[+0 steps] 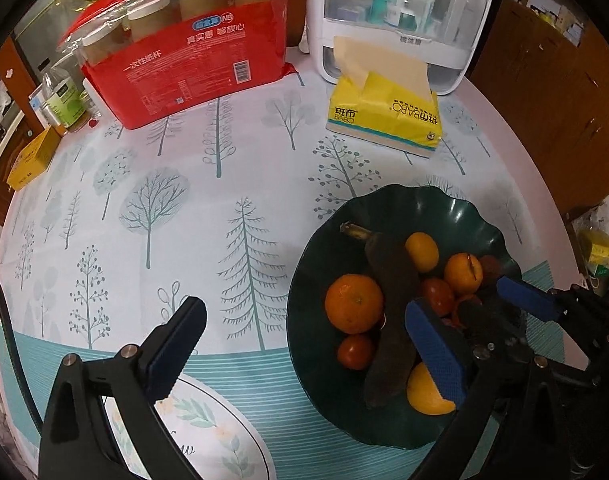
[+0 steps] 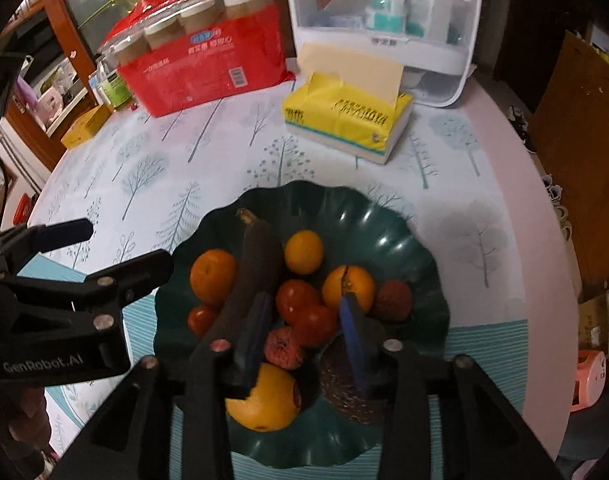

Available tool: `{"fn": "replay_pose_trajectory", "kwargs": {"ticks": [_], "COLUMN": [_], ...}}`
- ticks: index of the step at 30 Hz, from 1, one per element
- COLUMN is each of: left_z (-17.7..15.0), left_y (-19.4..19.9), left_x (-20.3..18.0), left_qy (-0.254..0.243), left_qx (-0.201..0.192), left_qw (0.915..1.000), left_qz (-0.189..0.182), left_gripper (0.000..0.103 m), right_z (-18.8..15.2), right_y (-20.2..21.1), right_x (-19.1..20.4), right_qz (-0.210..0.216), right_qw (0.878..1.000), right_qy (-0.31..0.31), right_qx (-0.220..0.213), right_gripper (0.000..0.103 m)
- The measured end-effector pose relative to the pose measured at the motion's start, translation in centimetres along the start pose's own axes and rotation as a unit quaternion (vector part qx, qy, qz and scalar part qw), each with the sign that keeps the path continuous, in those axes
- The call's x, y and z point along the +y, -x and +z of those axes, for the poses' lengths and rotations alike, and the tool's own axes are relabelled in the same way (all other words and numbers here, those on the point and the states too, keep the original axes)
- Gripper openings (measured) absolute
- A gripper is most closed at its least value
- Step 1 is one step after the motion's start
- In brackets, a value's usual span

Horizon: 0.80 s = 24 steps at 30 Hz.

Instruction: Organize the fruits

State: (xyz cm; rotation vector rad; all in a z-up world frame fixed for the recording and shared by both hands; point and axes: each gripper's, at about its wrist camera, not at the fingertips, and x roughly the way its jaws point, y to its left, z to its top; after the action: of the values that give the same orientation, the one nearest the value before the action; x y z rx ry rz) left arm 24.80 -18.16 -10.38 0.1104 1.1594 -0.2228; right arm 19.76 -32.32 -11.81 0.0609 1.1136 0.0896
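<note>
A dark green scalloped bowl holds the fruit: a blackened banana, several oranges such as one at the left, red tomatoes, lychees and a large orange at the front. My right gripper is open over the bowl, its fingers either side of the tomatoes, holding nothing. My left gripper is open and empty, one finger over the tablecloth, the other over the bowl's near side.
A yellow tissue pack, a red pack of paper cups and a white cosmetics organiser stand at the back. A bottle and a yellow box sit at the left table edge.
</note>
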Motion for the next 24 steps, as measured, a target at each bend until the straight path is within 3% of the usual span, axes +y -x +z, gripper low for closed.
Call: {"fn": "replay_pose_trajectory", "kwargs": {"ticks": [3,11,24], "left_z": [-0.1,-0.6,-4.0], "left_y": [-0.3,0.1,5.8], "left_x": [0.2,0.7,2.3], "left_qy": [0.006,0.013,0.025], "left_qx": [0.007,0.007,-0.026], "left_qw": [0.9999,0.9998,0.9993], "left_qz": [-0.004,-0.013,-0.005], "left_gripper": [0.099,0.099,0.100], "right_z": [0.0,-0.2,-2.0], "right_y": [-0.3,-0.2,3.0], "right_x": [0.1,0.6,2.5], "right_qz": [0.001,0.004,0.011], "right_qw": [1.000,1.000,1.000], "right_qy": [-0.002,-0.002,0.002], "right_qx": [0.001,0.002,-0.009], "right_gripper": [0.047,0.048,0.048]}}
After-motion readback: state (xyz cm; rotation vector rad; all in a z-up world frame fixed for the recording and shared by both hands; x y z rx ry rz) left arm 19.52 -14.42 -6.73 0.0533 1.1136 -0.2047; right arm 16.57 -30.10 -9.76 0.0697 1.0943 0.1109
